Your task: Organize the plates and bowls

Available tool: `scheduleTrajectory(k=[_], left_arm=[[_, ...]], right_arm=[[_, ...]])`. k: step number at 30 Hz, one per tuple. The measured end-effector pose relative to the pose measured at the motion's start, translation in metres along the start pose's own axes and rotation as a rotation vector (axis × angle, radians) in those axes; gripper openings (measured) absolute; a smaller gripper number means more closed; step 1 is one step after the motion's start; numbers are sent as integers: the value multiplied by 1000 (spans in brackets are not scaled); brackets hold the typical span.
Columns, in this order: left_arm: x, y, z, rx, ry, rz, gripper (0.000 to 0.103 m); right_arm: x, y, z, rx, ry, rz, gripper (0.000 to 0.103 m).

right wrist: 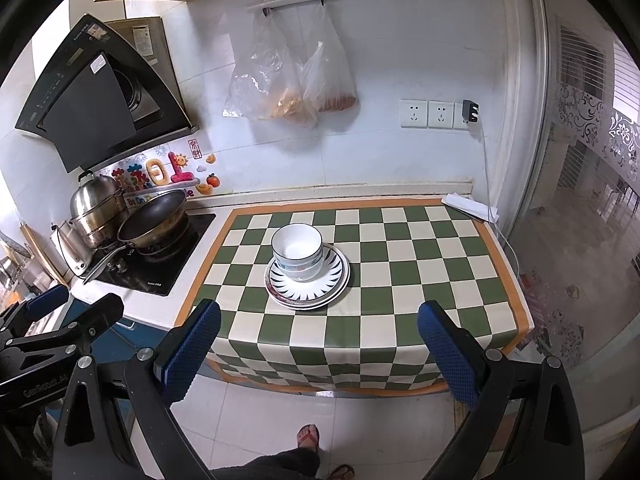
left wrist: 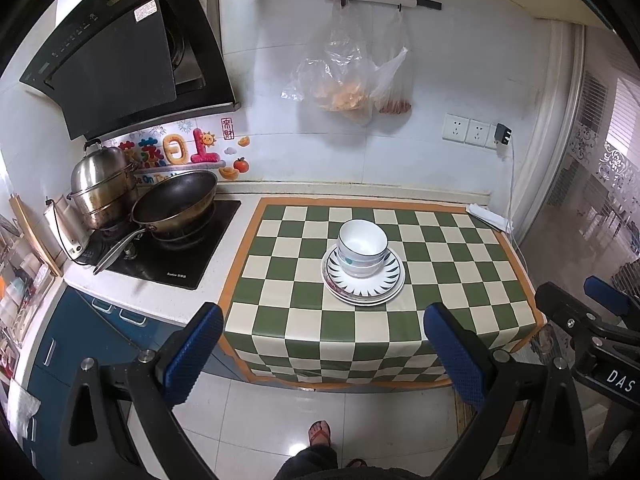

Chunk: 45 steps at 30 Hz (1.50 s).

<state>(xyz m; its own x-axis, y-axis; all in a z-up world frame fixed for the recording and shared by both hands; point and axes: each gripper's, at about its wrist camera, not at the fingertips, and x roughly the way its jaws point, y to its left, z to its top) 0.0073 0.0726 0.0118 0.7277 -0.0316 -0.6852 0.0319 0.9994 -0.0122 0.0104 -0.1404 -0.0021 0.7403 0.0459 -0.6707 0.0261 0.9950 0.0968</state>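
A stack of white bowls [left wrist: 362,249] with a dark rim sits on a stack of plates [left wrist: 374,290] with a dark spiked pattern, in the middle of the green-and-cream checkered cloth [left wrist: 440,260]. The same bowls [right wrist: 297,250] and plates [right wrist: 320,290] show in the right wrist view. My left gripper [left wrist: 322,354] is open and empty, held back off the counter's front edge above the floor. My right gripper [right wrist: 318,354] is open and empty, likewise back from the edge. The right gripper also shows at the right of the left wrist view [left wrist: 592,304].
A black wok [left wrist: 176,200] and a steel steamer pot [left wrist: 102,186] stand on the cooktop [left wrist: 188,256] left of the cloth. A range hood [left wrist: 120,60] hangs above. Plastic bags [left wrist: 348,76] hang on the wall. A white power strip [left wrist: 490,218] lies at the back right. A glass door [right wrist: 580,240] stands on the right.
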Motion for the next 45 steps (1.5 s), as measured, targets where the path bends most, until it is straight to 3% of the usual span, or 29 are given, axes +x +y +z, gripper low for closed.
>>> scheduleTrajectory(k=[45], left_arm=[[0, 0, 9, 6, 8, -10, 103]], right_arm=[[-2, -5, -5, 16, 9, -23, 101]])
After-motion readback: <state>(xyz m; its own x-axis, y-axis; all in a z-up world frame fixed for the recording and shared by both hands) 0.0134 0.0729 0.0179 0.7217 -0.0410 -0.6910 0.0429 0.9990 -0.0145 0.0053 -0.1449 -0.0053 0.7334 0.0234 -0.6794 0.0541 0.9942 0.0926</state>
